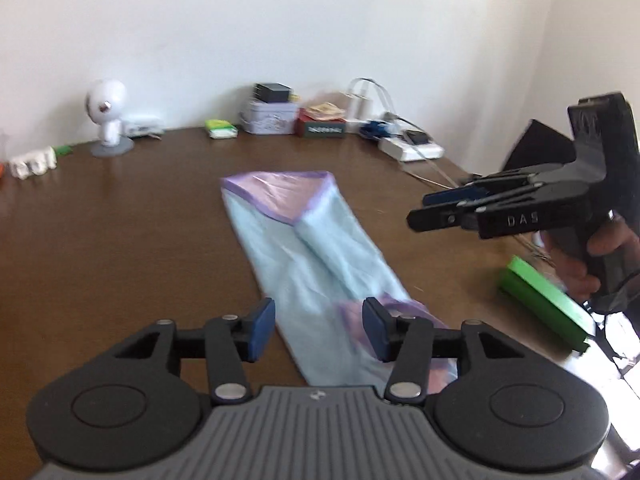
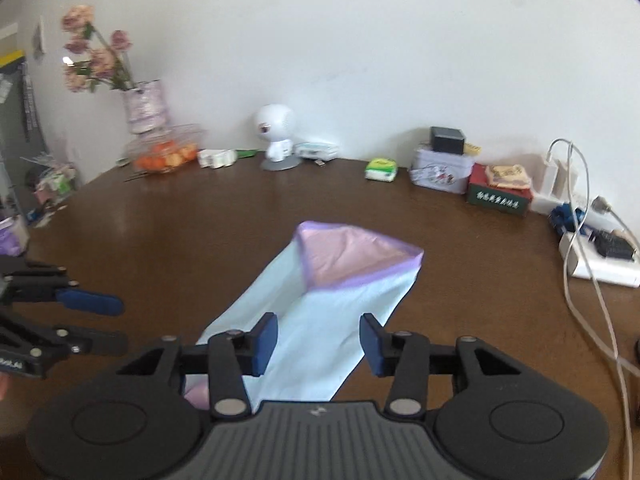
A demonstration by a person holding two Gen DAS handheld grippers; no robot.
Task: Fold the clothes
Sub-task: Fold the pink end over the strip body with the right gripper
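Note:
A light blue cloth (image 1: 316, 256) with purple trim lies folded into a long strip on the brown table (image 1: 120, 240); its far corner is turned over and shows a pink-purple inside. It also shows in the right wrist view (image 2: 320, 320). My left gripper (image 1: 318, 330) is open and empty above the strip's near end. My right gripper (image 2: 318, 344) is open and empty above the same cloth. The right gripper also appears in the left wrist view (image 1: 420, 210), raised above the table at the right. The left gripper shows at the left edge of the right wrist view (image 2: 120, 320).
Along the far wall stand a white toy figure (image 2: 276, 136), a tin box (image 2: 440, 168), a red-green box (image 2: 500, 196), a power strip with cables (image 2: 592, 256), a vase of flowers (image 2: 144, 104) and a fruit bowl (image 2: 164, 156). A green box (image 1: 544, 300) lies at the right.

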